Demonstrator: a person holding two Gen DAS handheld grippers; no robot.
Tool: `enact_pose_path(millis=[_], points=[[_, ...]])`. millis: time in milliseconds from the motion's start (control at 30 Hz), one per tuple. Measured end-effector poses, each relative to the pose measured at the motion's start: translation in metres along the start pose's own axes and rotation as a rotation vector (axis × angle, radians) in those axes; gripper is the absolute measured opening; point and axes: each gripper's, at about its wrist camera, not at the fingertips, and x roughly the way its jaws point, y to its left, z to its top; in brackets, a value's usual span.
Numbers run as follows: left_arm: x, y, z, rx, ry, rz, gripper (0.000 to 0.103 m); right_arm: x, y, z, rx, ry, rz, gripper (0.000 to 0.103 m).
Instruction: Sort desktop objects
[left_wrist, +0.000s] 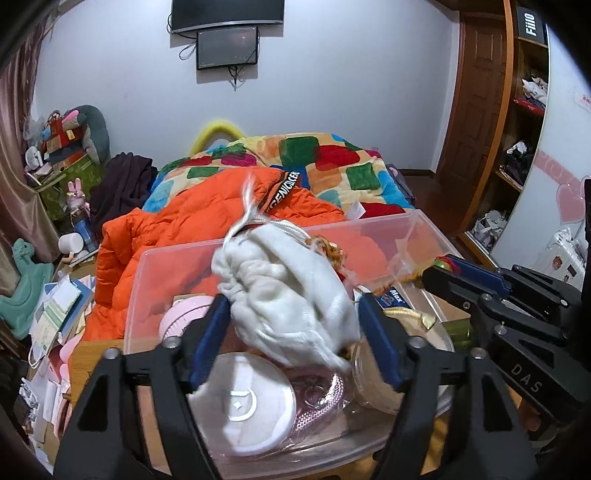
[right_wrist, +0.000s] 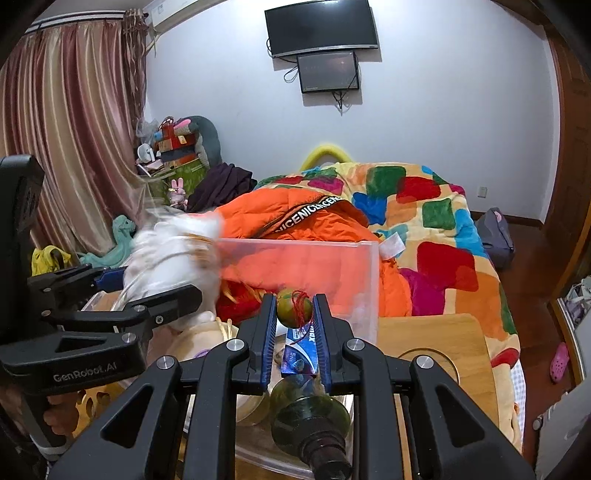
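With our left claw (left_wrist: 291, 332) spread loosely around the white pouch (left_wrist: 288, 291) and our right claw (right_wrist: 294, 314) clamped on the green bead (right_wrist: 294, 307), we feared the pouch might tumble outside the clear bin (left_wrist: 424, 236).

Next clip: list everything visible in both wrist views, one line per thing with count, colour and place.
storage bin: one, clear plastic, on the wooden desk before the bed
cloth pouch: one, white, blurred, between the left fingers above the bin
round gadget: one, white, in the bin
bead: one, green-yellow with red string, between the right fingers
blue packet: one, in the bin under the bead
jacket: one, orange, on the bed
blanket: one, multicoloured patches, on the bed
screens: two, black, on the wall
left gripper: black, blue pads, open around the pouch
right gripper: shut on the bead
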Motion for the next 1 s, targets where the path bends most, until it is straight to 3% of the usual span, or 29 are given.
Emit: enact_pose_path(millis=[267, 567, 767, 933, 1000], points=[[-0.022, -0.011, 0.001, 0.062, -0.063, 0.029, 0.087, -0.007, 0.005, 0.0, -0.008, -0.004, -0.003, 0.018], [-0.045, -0.008, -0.001, 0.053, -0.103, 0.058, 0.096, -0.037, 0.012, -0.001, -0.018, -0.046, -0.014, 0.039], [-0.062, -0.006, -0.014, 0.07, -0.132, 0.061, 0.1, -0.057, 0.017, -0.01, -0.053, -0.051, -0.045, 0.055], [-0.089, -0.006, -0.031, 0.079, -0.202, 0.051, 0.103, -0.077, 0.02, -0.019, -0.054, -0.063, -0.095, 0.088], [-0.098, -0.004, -0.036, 0.077, -0.209, 0.048, 0.103, -0.087, 0.02, -0.023, -0.055, -0.077, -0.114, 0.095]])
